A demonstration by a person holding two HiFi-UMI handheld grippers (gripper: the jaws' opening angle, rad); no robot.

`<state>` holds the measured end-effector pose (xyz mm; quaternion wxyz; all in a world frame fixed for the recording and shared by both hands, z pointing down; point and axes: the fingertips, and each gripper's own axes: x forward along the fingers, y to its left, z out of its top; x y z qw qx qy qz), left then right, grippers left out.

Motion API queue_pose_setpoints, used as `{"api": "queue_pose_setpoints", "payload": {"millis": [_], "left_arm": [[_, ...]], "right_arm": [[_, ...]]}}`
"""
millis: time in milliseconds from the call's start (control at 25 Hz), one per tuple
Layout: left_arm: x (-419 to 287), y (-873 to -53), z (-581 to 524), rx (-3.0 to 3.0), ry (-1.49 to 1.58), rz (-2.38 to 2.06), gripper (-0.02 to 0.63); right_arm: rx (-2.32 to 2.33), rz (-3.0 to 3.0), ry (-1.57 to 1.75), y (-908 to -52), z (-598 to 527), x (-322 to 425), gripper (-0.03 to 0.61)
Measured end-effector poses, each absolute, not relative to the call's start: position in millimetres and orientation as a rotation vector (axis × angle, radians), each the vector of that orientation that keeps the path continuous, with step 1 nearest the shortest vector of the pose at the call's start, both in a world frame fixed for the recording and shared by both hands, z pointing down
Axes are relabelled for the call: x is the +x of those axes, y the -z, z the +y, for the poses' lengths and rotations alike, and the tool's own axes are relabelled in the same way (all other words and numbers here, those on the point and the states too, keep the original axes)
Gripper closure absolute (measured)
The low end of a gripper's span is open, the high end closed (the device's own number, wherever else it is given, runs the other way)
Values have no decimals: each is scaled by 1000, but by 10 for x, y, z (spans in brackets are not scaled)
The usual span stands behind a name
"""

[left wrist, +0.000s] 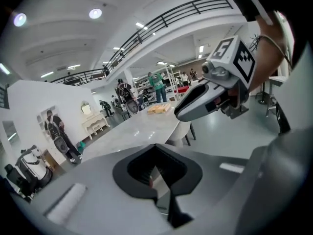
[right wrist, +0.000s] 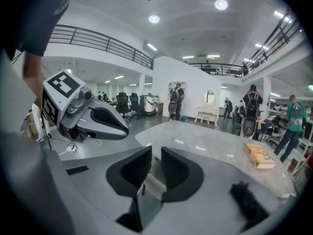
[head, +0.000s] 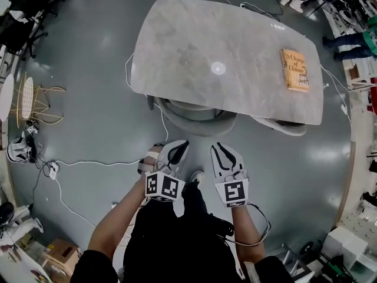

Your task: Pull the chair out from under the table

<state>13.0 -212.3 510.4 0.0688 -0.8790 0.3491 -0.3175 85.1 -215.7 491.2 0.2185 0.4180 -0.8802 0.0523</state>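
Note:
A grey upholstered chair is tucked under the near edge of the marble table; only its curved back shows. Both of my grippers hover over the floor just short of that back, touching nothing. My left gripper has its jaws together, empty. A narrow gap shows between the jaws of my right gripper, with nothing in it. In the left gripper view the shut jaws point at the table, with the right gripper alongside. The right gripper view shows its parted jaws and the table.
A second chair sits under the table's right end. An orange book lies on the table top. White cables trail over the floor at left, near a wire-frame chair. People stand far right.

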Motion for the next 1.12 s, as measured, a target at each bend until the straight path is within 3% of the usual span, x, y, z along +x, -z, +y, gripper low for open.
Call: {"api": "queue_pose_setpoints", "payload": {"millis": [1120], "left_arm": [[371, -5974, -2285, -2496, 1272, 720, 532]], "right_arm": [[840, -2229, 76, -5660, -2250, 840, 488]]}}
